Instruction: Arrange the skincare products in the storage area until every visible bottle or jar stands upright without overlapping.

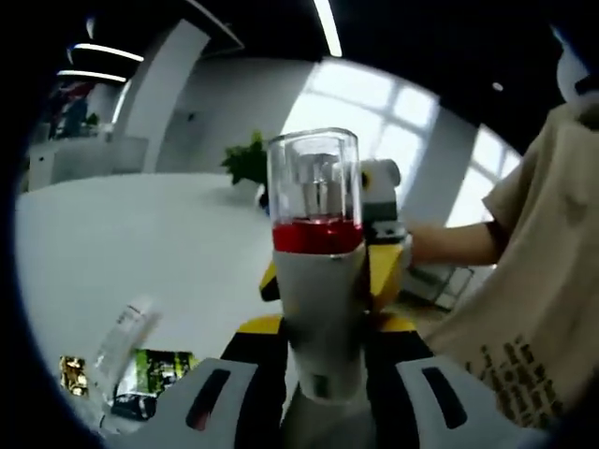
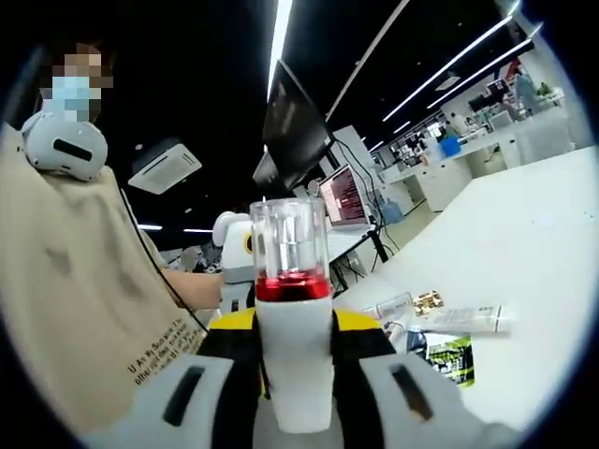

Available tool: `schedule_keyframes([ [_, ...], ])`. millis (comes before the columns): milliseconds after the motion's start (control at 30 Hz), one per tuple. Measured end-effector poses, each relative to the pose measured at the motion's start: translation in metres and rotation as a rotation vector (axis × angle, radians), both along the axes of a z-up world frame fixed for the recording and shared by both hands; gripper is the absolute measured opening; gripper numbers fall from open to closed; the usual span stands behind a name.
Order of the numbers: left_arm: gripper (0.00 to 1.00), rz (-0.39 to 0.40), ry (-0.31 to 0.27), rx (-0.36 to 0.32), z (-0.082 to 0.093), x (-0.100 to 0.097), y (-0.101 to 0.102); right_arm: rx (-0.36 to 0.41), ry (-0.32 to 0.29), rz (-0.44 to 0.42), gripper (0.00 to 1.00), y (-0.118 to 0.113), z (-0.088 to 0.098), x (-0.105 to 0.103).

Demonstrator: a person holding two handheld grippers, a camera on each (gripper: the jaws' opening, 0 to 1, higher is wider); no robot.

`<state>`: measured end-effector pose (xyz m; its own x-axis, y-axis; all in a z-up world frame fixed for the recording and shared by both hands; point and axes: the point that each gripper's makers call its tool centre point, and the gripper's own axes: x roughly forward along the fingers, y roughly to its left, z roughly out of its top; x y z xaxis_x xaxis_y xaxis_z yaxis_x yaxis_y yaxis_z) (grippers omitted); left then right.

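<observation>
1. I see the bottle upright and lifted off the white table; it has a white body, a red band and a clear cap with a pump head inside; in the right gripper view the same bottle stands dead centre between the jaws.
2. My left gripper has its jaws narrow, pressed on the lower body of the bottle from either side; my right gripper is likewise closed against the bottle, so both hold it at once.
3. In the left gripper view the yellow and black body of the right gripper rises just behind the bottle; in the right gripper view the left gripper's white and yellow body sits just behind the bottle.
4. Lying flat on the table, near the grippers: a white tube; a green and black packet; a small gold-patterned sachet; these lie close together, and I cannot tell whether they touch.
5. A person in a beige shirt stands at the right of the left gripper view; a potted plant sits at the far edge of the table; a laptop glows on a far desk.
</observation>
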<state>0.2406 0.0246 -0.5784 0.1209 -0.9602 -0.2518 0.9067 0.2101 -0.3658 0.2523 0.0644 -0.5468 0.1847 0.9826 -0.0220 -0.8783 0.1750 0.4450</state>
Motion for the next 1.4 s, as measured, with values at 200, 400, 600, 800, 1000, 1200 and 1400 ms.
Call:
schedule_keyframes([
  [200, 0.28, 0.006, -0.092, 0.113, -0.016, 0.006, -0.010, -0.019, 0.028, -0.085, 0.31, -0.011, -0.013, 0.005],
  [400, 0.28, 0.075, -0.071, 0.106, -0.018, 0.022, -0.022, -0.045, 0.035, -0.318, 0.34, -0.028, -0.011, 0.027],
  [600, 0.27, 0.087, -0.149, 0.188, -0.029, 0.042, -0.030, -0.176, -0.034, -0.548, 0.33, -0.049, -0.015, 0.040],
  [800, 0.27, 0.098, -0.144, 0.170, -0.030, 0.050, -0.049, -0.238, -0.090, -0.653, 0.34, -0.063, -0.015, 0.052],
  [1000, 0.27, 0.088, -0.179, 0.209, -0.038, 0.062, -0.055, -0.294, -0.121, -0.721, 0.32, -0.070, -0.022, 0.062],
  [1200, 0.28, 0.083, -0.204, 0.254, -0.054, 0.073, -0.054, -0.339, -0.134, -0.725, 0.32, -0.070, -0.037, 0.073],
  [1400, 0.28, 0.072, -0.193, 0.279, -0.075, 0.082, -0.055, -0.365, -0.106, -0.722, 0.32, -0.073, -0.058, 0.082],
])
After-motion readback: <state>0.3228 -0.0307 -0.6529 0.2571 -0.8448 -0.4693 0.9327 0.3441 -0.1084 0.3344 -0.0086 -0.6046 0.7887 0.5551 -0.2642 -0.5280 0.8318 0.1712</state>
